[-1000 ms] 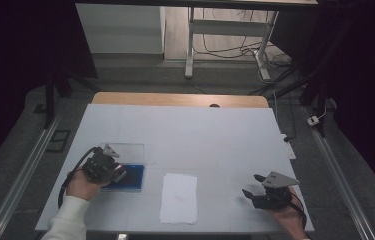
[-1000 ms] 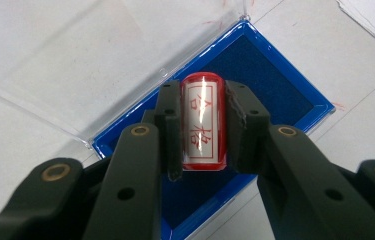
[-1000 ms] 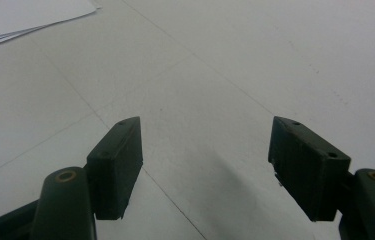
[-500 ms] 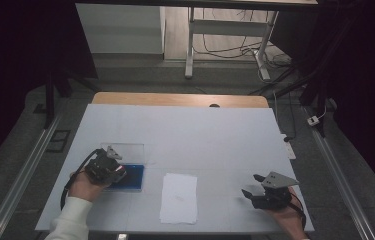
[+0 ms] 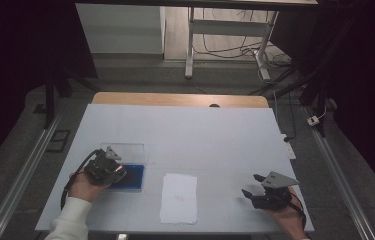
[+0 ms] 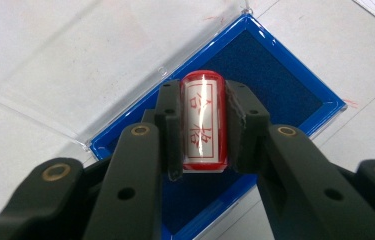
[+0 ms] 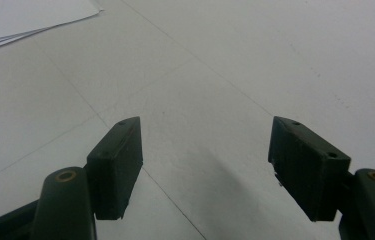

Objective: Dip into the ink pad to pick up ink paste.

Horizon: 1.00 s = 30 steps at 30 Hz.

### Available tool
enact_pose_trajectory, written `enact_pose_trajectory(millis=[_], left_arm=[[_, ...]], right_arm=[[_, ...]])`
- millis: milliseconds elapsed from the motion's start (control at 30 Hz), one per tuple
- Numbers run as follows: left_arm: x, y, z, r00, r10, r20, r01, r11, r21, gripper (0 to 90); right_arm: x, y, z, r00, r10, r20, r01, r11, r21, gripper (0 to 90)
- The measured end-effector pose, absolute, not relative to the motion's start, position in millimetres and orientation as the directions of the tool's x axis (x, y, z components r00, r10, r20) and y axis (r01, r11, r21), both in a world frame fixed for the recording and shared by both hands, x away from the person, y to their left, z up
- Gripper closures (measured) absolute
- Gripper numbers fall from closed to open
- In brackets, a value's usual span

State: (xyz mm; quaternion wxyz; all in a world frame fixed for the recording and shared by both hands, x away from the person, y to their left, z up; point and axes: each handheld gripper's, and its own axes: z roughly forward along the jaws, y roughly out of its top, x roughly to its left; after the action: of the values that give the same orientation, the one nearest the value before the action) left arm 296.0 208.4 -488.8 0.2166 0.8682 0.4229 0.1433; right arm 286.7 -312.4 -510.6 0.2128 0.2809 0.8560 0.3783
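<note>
My left gripper [image 6: 202, 131] pinches the red stamp [image 6: 203, 122] between its jaws, over the blue ink pad [image 6: 280, 85]. My right gripper [image 7: 205, 170] rests on the tabletop [image 5: 215, 135], jaws spread, near the paper [image 5: 179, 197].

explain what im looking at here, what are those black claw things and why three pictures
A person sits at a white table, holding a hand-held two-jaw gripper in each hand. One camera looks down from above; the other two ride on the grippers and look along their black jaws.

The left gripper is shut on a red stamp with a white label, over an open blue ink pad whose clear lid is folded back. The right gripper is open, with nothing between its jaws, over the bare table. A sheet of white paper lies between the two hands.
</note>
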Motion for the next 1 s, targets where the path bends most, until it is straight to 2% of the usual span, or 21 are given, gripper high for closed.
enact_pose_trajectory(millis=[1000], left_arm=[[295.5, 214.3, -483.7, 0.603, 0.797, 0.037, 0.665, -0.527, 0.53, 70.0]], right_arm=[[287.6, -315.6, -510.3, -0.745, 0.649, -0.155, 0.323, 0.553, 0.768, 29.4]])
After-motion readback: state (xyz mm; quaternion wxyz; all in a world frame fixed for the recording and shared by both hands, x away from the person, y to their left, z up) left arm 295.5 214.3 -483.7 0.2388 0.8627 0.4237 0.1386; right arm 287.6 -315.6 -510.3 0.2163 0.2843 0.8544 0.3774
